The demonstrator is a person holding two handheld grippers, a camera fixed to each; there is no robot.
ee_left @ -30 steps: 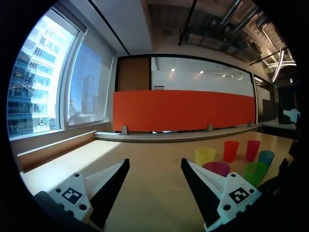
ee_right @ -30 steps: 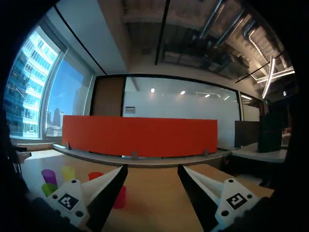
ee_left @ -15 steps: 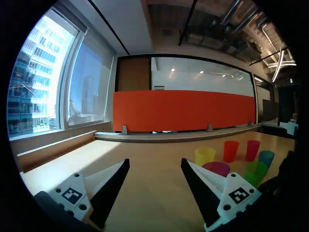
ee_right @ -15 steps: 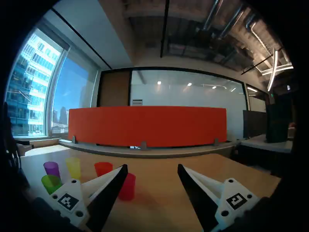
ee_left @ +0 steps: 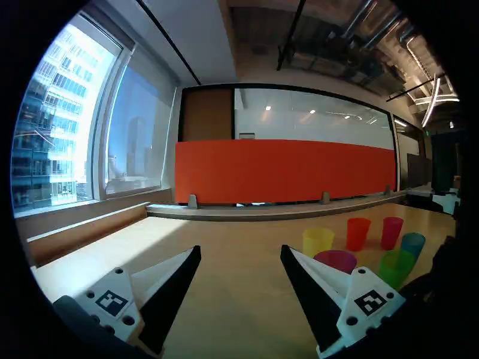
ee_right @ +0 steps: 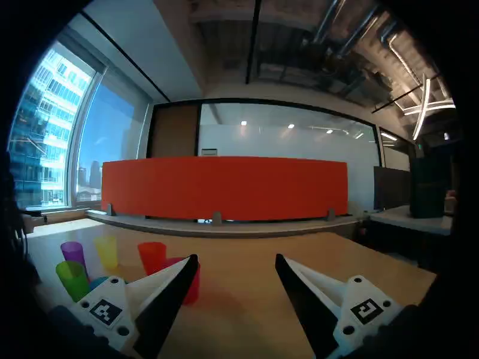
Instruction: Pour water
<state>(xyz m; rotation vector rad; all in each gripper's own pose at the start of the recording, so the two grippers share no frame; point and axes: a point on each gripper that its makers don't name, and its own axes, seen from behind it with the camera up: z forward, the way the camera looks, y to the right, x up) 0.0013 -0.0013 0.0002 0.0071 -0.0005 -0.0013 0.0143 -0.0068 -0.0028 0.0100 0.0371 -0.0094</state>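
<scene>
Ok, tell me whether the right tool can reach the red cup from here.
Probably yes. The right tool is open, and the red cup stands just ahead, beside one finger, with bare table between.

Your table (ee_left: 239, 299) is pale wood, smooth, with a soft satin sheen where the sun falls. The yellow cup (ee_left: 317, 240), the green cup (ee_left: 396, 267) and the red cup (ee_left: 358, 233) are thin translucent plastic, glossy. On your left gripper (ee_left: 240, 248) and right gripper (ee_right: 236, 257) the fingers (ee_left: 329, 278) are matt white plastic with matt black inner faces. The orange divider (ee_left: 281, 170) looks matt, perhaps cloth-covered. Behind it the wall panes (ee_left: 311, 116) are glossy glass. Overhead run bare metal pipes (ee_left: 365, 24).
</scene>
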